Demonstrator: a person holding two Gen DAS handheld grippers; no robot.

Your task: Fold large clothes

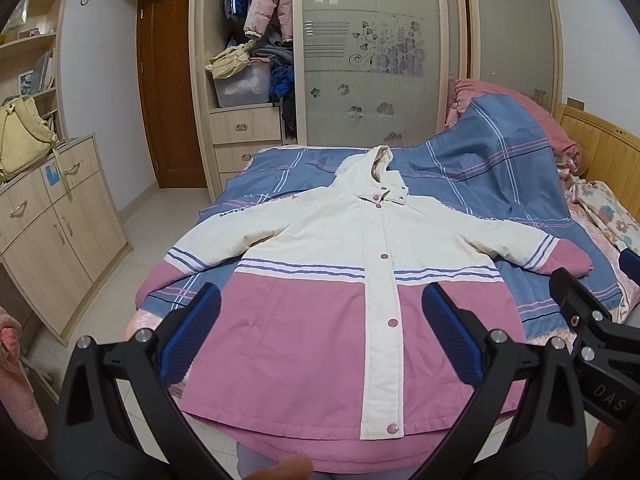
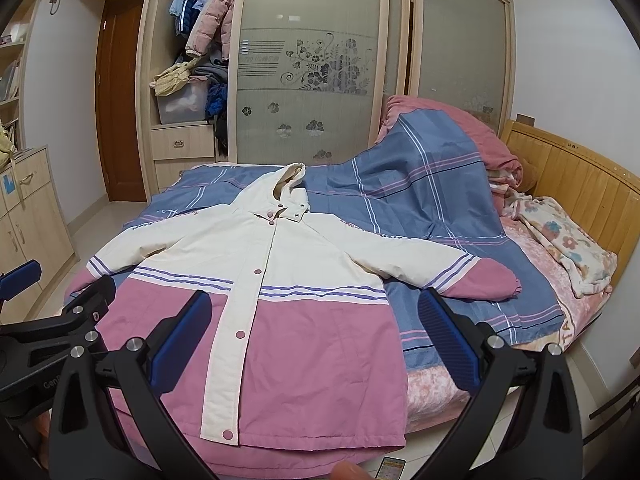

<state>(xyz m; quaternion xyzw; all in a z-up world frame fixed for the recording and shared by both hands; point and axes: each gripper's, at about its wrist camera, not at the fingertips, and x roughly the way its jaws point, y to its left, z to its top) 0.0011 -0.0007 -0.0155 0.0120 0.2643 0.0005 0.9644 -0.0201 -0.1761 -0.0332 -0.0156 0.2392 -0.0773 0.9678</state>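
A hooded jacket, cream on top and pink below with purple stripes, lies flat and buttoned on the bed, sleeves spread to both sides; it also shows in the right wrist view. My left gripper is open and empty, hovering over the jacket's pink lower half. My right gripper is open and empty, over the jacket's lower right side. Each gripper shows at the edge of the other's view: the right gripper and the left gripper.
The bed carries a blue plaid cover, a pink quilt and a floral blanket by the wooden headboard. A wardrobe stands behind. A cabinet with a yellow bag stands left.
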